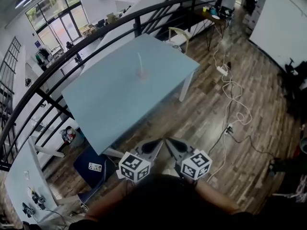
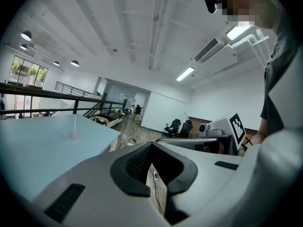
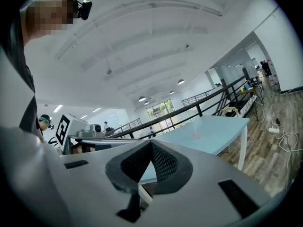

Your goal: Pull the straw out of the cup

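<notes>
A small clear cup (image 1: 142, 74) with a white straw (image 1: 140, 61) standing upright in it sits near the middle of the pale blue table (image 1: 110, 104). Both grippers are held close to the person's body, well short of the table. The tips of the left gripper (image 1: 156, 145) and right gripper (image 1: 169, 144) almost meet, and each is shut with nothing in it. In the left gripper view the cup (image 2: 75, 134) is far off at the left, beyond the shut left gripper (image 2: 151, 146). The right gripper view shows the cup (image 3: 196, 134) small on the table (image 3: 222, 131), past the shut right gripper (image 3: 151, 144).
A black railing (image 1: 72, 51) runs behind and left of the table. A pale chair (image 1: 178, 36) stands at the far corner. White cables and a power strip (image 1: 222, 70) trail over the wooden floor at right. A dark blue box (image 1: 93, 166) sits by the near table leg.
</notes>
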The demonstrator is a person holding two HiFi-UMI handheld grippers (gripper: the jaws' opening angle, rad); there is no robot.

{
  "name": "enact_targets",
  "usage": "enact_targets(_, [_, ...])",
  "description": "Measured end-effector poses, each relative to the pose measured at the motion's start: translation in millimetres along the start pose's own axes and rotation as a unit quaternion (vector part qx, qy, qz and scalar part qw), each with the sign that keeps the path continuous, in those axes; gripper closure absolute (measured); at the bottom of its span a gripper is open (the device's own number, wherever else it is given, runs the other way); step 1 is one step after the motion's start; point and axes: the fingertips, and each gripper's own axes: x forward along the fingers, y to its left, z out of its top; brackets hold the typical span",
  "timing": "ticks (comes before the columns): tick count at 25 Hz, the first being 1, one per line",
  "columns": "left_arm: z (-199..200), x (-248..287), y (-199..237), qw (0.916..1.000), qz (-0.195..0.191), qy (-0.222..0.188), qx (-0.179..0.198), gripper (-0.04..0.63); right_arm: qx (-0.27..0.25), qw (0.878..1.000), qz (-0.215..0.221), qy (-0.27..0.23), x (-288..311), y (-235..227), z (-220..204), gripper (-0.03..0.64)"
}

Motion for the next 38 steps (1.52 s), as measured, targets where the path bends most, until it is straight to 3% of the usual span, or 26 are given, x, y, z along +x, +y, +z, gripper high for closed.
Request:
enact_targets(10, [-4.0,39.4,-5.5,0.9996,-0.019,0.022,-0.004,0.584,0.018,1.0,-0.014,0.001,-11.9,-33.6,-1.4,0.606])
enact_targets(21, [4.7,71.9,23.1,0.9988,-0.035,0.032,-0.008,0.584,0.032,0.999,-0.028,-0.003,11.0,-68.2,9.6,0.606])
enact_targets(30, [18.5,92.7,71.1,0.9978,-0.053,0.038,-0.007,0.584,0.035,0.998,-0.047,-0.002,57.2,-95.8,25.6,0.606])
enact_targets(38, [59.0,92.4,133.9,0.9979,-0.058,0.028,0.007,0.584,0.026,0.998,-0.049,-0.014,119.7,-101.1,60.0,0.606])
